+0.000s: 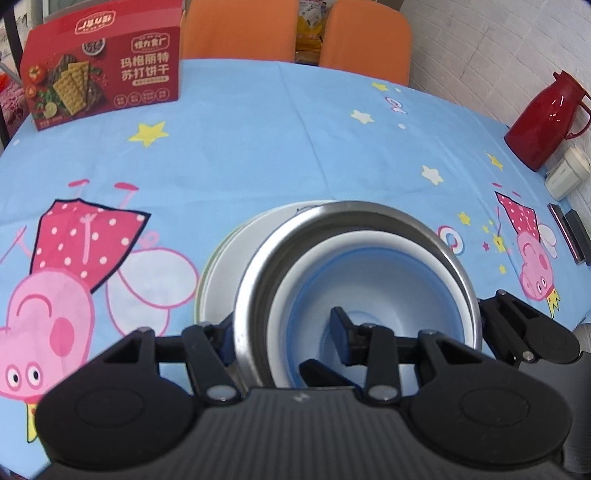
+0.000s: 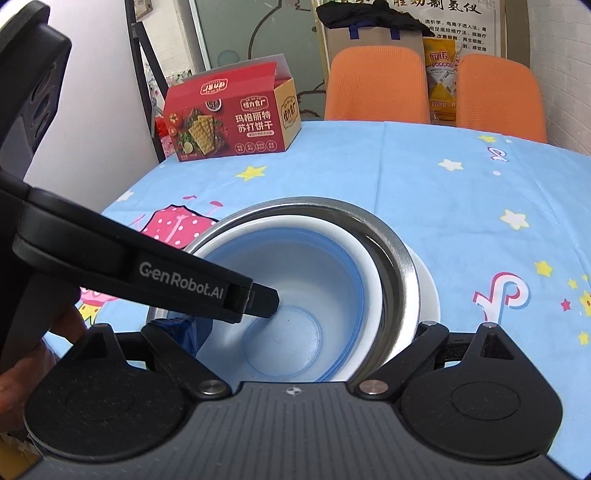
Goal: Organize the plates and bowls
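A steel bowl [image 1: 369, 208] with a white and blue bowl [image 1: 388, 280] nested inside it sits over a stack of white plates [image 1: 229, 266] on the blue cartoon tablecloth. My left gripper [image 1: 282, 332] is shut on the near-left wall of the nested bowls, one finger outside the steel rim and one inside. In the right wrist view the same steel bowl [image 2: 399, 258], inner bowl [image 2: 303, 266] and plate [image 2: 430, 295] lie right in front of my right gripper [image 2: 291, 332]. Its left blue pad [image 2: 184, 332] is at the bowl's near-left edge. Its other finger is hidden behind the steel rim.
A red cracker box [image 1: 103, 74] stands at the far left of the table, with two orange chairs [image 1: 240, 26] behind it. A red jug [image 1: 546, 118], a white device [image 1: 567, 171] and a dark phone [image 1: 569, 232] sit along the right edge. A hand [image 2: 55, 332] holds the left gripper.
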Demonstrator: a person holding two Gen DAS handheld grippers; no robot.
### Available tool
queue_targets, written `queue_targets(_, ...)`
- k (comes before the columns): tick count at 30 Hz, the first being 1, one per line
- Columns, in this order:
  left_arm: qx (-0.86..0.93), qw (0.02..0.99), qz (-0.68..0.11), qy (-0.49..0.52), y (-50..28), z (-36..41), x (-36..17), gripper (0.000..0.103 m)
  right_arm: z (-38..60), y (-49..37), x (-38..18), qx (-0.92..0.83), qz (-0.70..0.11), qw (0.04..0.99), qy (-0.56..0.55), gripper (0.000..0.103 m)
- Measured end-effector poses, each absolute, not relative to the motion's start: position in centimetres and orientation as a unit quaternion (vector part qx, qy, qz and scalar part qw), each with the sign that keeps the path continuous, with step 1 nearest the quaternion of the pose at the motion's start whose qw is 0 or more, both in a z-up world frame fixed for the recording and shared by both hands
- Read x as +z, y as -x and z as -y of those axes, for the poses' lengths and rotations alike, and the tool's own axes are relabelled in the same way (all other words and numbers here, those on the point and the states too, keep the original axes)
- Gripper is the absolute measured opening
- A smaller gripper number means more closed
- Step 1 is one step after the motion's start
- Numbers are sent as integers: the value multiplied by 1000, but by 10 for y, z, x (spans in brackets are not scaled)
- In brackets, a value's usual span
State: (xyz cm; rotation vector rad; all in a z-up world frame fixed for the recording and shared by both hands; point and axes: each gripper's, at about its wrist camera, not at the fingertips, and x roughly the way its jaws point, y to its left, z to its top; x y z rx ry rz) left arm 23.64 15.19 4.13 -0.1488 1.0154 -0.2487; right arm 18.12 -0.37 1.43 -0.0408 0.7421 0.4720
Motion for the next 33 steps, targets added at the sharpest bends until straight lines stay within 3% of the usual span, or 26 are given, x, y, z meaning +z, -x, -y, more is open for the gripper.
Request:
queue_targets(2, -120, 868, -477, 73, -237, -153, 42, 38, 3, -182, 13, 229, -359, 904, 19, 82)
queue_targets(4, -117, 875, -465, 71, -236, -156, 44, 49, 5, -183, 15, 232, -349, 908, 14, 80)
queue_targets(5, -121, 877, -459, 76, -236, -158, 46, 62, 6, -183, 16, 230, -343, 911, 14, 80)
queue_targets(6, -120, 879, -453, 81, -235, -160, 48, 63, 8, -182, 18, 224, -338, 914, 15, 81)
queue_targets(13, -95, 907, -402, 78, -224, -164, 75, 65, 31, -175, 38, 219, -306, 926, -15, 81)
queue_targets(18, -72, 929, -355, 79, -207, -156, 92, 76, 57, -166, 52, 200, -277, 939, -41, 81)
queue_targets(33, -23, 950, -306, 57, -134, -90, 86, 77, 121, -130, 40, 124, -267, 952, -86, 81)
